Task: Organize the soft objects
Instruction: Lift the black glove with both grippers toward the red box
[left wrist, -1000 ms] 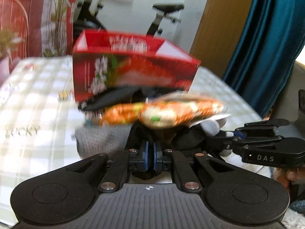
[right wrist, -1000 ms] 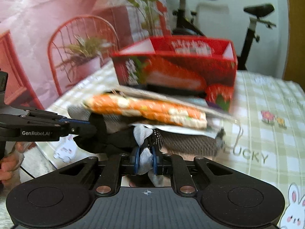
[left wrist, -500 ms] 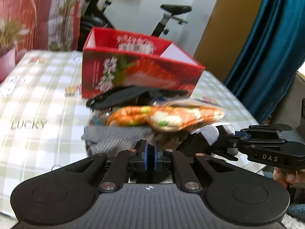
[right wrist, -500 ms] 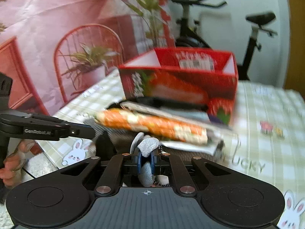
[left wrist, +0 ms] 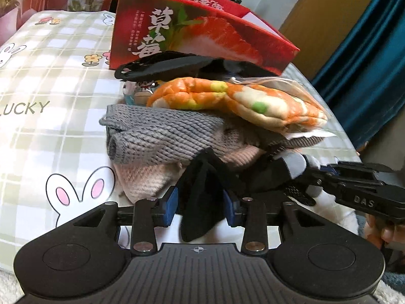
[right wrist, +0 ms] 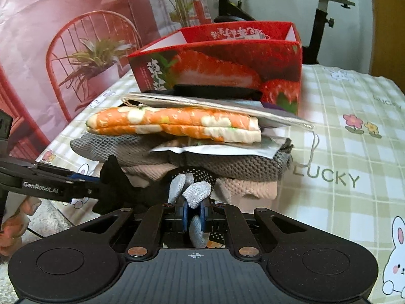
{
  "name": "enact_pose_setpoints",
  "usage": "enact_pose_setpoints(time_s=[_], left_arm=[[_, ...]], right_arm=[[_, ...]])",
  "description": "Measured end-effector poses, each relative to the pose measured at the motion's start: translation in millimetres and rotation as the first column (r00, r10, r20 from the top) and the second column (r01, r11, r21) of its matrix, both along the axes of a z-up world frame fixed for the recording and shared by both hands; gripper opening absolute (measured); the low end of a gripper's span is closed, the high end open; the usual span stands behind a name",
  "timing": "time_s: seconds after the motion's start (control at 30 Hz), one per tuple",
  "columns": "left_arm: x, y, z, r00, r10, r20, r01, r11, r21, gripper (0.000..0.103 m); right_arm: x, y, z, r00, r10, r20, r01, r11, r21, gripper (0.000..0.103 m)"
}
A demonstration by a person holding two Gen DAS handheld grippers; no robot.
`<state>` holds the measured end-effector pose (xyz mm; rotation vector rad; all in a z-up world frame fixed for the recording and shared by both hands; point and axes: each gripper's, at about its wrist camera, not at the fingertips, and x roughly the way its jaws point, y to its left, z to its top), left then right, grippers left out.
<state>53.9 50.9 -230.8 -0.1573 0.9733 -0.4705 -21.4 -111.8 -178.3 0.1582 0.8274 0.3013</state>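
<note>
A pile of soft things lies on the checked tablecloth: an orange floral padded mitt (left wrist: 235, 101) (right wrist: 174, 124) on top, a grey knit piece (left wrist: 162, 131) (right wrist: 253, 164) and a pink knit piece (left wrist: 144, 177) (right wrist: 248, 187) beneath. A black and grey glove (left wrist: 202, 190) (right wrist: 195, 192) stretches along the pile's near edge. My left gripper (left wrist: 200, 202) is open, with the glove's black end loose between its pads. My right gripper (right wrist: 194, 214) is shut on the glove's grey fingertips.
A red strawberry-print box (left wrist: 202, 33) (right wrist: 222, 63), open at the top, stands just behind the pile. A black flat item (left wrist: 164, 65) leans against its front. The tablecloth (left wrist: 38, 101) (right wrist: 354, 152) spreads to both sides. The table edge is close below both grippers.
My left gripper has opened from shut, so the glove's black end now sits loose between the pads. Both views have moved closer and lower to the pile. My right gripper stays shut on the glove.
</note>
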Motion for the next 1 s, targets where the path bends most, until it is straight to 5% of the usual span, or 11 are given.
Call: enact_pose_setpoints(time_s=[0.43,0.53,0.57,0.8,1.0], left_arm=[[3,-26,-5,0.995,-0.059,0.077,0.047,0.988,0.146,0.038],[2,-27,-5,0.995,-0.077,0.068,0.069,0.991,0.116,0.013],[0,-28,-4,0.994,-0.083,0.076,0.073,0.990,0.117,0.012],[-20,-28,27,0.967,-0.115,0.229,0.089,0.989,0.120,0.011],[-40,-18,70,0.915,-0.083,0.395,0.049,0.994,0.095,0.011]], right_arm=[[6,-3,-12,0.999,-0.007,-0.053,0.008,1.000,0.023,0.008],[6,-3,-12,0.999,-0.003,-0.054,0.004,1.000,0.025,0.008],[6,-3,-12,0.999,-0.001,-0.053,0.002,1.000,0.026,0.008],[-2,2,8,0.999,0.031,0.019,-0.031,0.999,0.007,0.008],[-15,5,50,0.984,0.079,0.162,-0.080,0.997,0.003,0.008]])
